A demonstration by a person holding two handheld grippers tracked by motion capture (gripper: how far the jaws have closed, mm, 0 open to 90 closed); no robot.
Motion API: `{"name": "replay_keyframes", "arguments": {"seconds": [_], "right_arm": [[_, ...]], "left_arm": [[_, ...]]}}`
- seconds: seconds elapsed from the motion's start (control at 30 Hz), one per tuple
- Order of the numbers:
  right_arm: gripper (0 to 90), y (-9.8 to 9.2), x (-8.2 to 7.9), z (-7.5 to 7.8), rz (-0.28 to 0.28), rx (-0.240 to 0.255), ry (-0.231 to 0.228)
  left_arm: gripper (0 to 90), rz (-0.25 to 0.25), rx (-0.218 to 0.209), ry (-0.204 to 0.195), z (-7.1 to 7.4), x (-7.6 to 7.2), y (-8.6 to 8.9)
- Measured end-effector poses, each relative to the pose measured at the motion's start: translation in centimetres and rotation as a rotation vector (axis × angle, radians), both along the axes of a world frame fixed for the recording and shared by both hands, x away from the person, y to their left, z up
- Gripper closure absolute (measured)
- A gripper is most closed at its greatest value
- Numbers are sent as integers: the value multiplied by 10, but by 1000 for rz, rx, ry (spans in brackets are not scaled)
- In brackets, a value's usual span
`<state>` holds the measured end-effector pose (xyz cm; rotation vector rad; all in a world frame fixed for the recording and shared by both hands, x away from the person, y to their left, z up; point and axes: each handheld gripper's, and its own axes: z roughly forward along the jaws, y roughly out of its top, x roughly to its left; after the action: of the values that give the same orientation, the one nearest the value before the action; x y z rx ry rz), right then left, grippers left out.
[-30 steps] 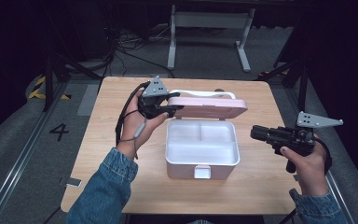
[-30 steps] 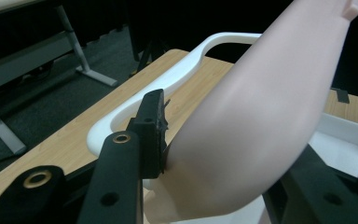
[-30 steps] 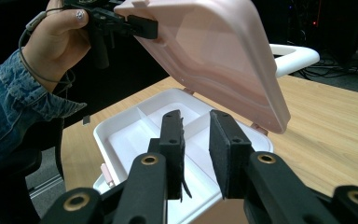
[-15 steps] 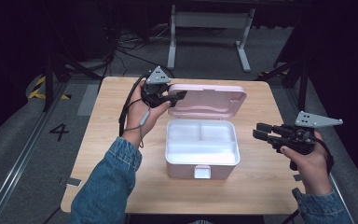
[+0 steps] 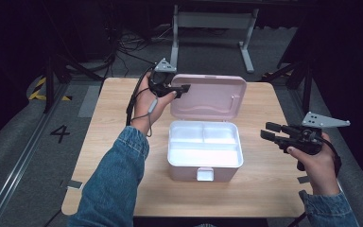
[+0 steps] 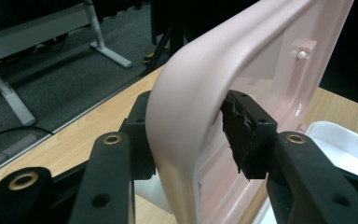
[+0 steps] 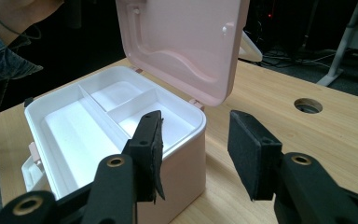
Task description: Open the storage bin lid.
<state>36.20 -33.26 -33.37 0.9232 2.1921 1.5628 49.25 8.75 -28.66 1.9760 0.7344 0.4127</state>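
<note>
A pink box (image 5: 203, 166) with a white divided tray inside stands at the middle of the wooden table. Its pink lid (image 5: 210, 97) is raised upright at the back. My left gripper (image 5: 185, 88) is at the lid's upper left corner. In the left gripper view the lid's rim (image 6: 182, 116) sits between the jaws of my left gripper (image 6: 186, 135), which have just been opening and look slack on it. My right gripper (image 5: 267, 131) hovers right of the box, its jaws just opened wide with nothing between them. In the right gripper view my right gripper (image 7: 196, 149) faces the box corner (image 7: 182, 172) and the lid (image 7: 182, 42).
The box's latch (image 5: 205, 174) faces the near edge of the table (image 5: 264, 189). A round hole (image 7: 307, 105) is in the tabletop beyond the box. A white metal frame (image 5: 212, 19) stands on the floor behind the table, where cables lie.
The lid has swung from a low lean up to upright as my left hand moved toward the middle of the table's back edge. The right jaws have spread apart.
</note>
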Motion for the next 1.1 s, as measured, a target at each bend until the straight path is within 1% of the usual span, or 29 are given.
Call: {"name": "replay_keyframes", "arguments": {"seconds": [0.03, 0.13, 0.23, 0.27, 0.3, 0.37, 0.4, 0.43, 0.47, 0.53, 0.63, 0.67, 0.73, 0.8, 0.83, 0.9, 0.93, 1.0, 1.03, 1.1], "right_arm": [[557, 0, 0, 0, -1, 0, 0], [541, -2, 0, -4, -13, -1, 6], [546, -6, -1, -8, -29, -11, 15], [565, -7, -2, -9, -35, -10, 24], [565, -7, -2, -9, -35, -10, 24], [575, -11, -4, -13, -59, -36, 39], [577, -12, -4, -14, -65, -50, 39], [578, -13, -4, -15, -74, -57, 44], [578, -13, -4, -15, -76, -63, 44], [577, -14, -4, -16, -84, -68, 49], [573, -16, -1, -19, -87, -76, 56], [573, -16, -1, -20, -86, -80, 57], [573, -17, 1, -21, -87, -82, 65], [573, -17, 2, -22, -87, -80, 68], [572, -17, 2, -22, -88, -80, 68], [572, -18, 2, -23, -86, -79, 70], [577, -18, 3, -23, -86, -78, 71], [579, -19, 3, -23, -84, -75, 76], [579, -19, 3, -23, -84, -75, 76], [580, -20, 3, -23, -84, -73, 77]], "left_arm": [[571, -6, 1, 8, -1, 2, 0], [571, -21, -4, 12, -4, 11, 2], [565, -15, -21, 22, -8, 18, 2], [562, -12, -32, 41, -10, 21, 2], [560, -12, -32, 41, -10, 21, 2], [556, -8, -49, 62, -14, 27, 3], [555, -8, -49, 62, -14, 27, 3], [553, -8, -58, 71, -16, 31, 4], [553, -8, -58, 71, -16, 31, 4], [553, -6, -85, 91, -20, 36, 5], [551, -2, -111, 115, -25, 42, 6], [545, 0, -111, 116, -26, 44, 5], [519, 9, -106, 130, -30, 48, 4], [490, 19, -94, 131, -33, 51, 1], [480, 25, -93, 132, -35, 52, 0], [467, 30, -98, 146, -38, 56, -1], [464, 32, -112, 166, -42, 59, -1], [464, 30, -134, 188, -46, 63, 1], [465, 30, -134, 188, -46, 63, 1], [466, 25, -153, 206, -52, 67, 2]]}}
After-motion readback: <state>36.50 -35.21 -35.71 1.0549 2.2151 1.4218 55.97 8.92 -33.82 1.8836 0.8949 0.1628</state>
